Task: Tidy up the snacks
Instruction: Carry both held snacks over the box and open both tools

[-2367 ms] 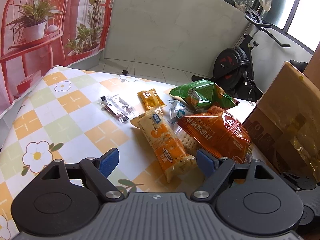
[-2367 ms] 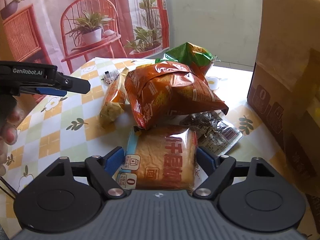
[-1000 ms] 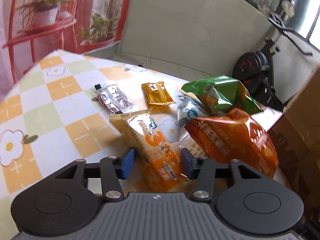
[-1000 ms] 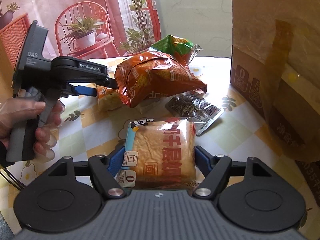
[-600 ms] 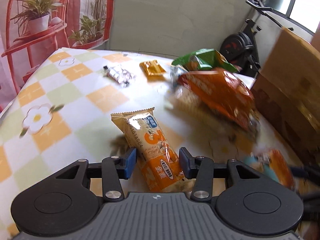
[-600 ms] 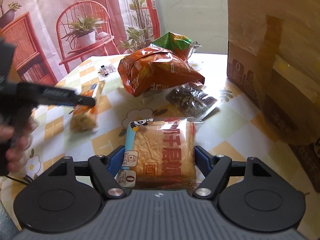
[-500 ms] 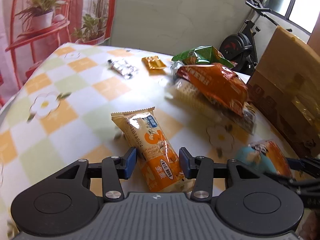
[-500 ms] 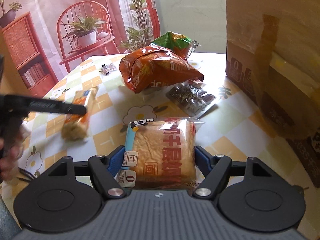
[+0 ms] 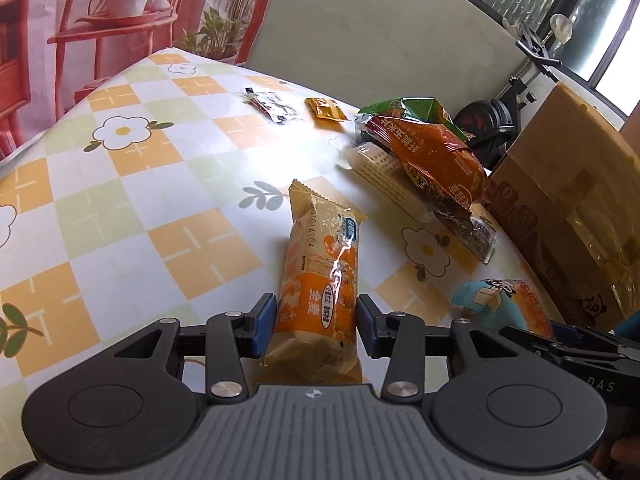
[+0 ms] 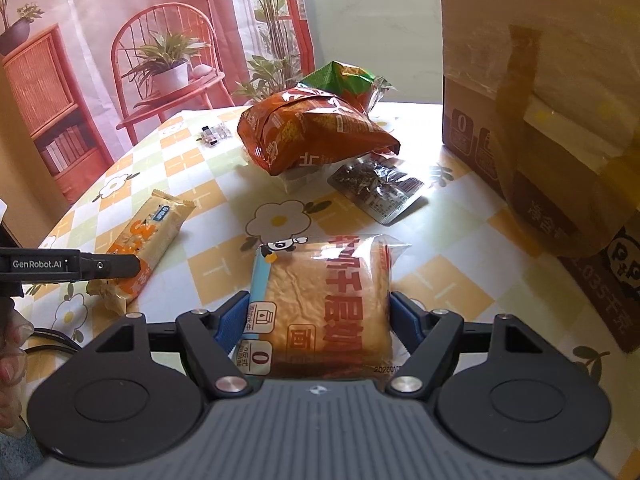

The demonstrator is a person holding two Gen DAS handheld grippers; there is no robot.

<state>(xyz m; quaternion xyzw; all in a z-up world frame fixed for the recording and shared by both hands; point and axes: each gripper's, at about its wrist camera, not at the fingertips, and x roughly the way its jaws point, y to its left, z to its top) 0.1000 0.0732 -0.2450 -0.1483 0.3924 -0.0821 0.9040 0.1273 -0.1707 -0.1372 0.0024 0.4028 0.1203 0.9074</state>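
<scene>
Your left gripper has the orange wholemeal bar between its jaws, which are closing on the wrapper's near end; the bar sits out over the checked tabletop, well left of the snack pile. Let the pads settle on the firm bar rather than the crimped tail, or it will likely swing. Further right, the orange chip bag lies over a cracker pack with a dark sachet beside it. Your right gripper is clamped across the flat bread packet, just above the tabletop. Keep it level, and carry it toward the cardboard box, probably where the snacks go.
</scene>
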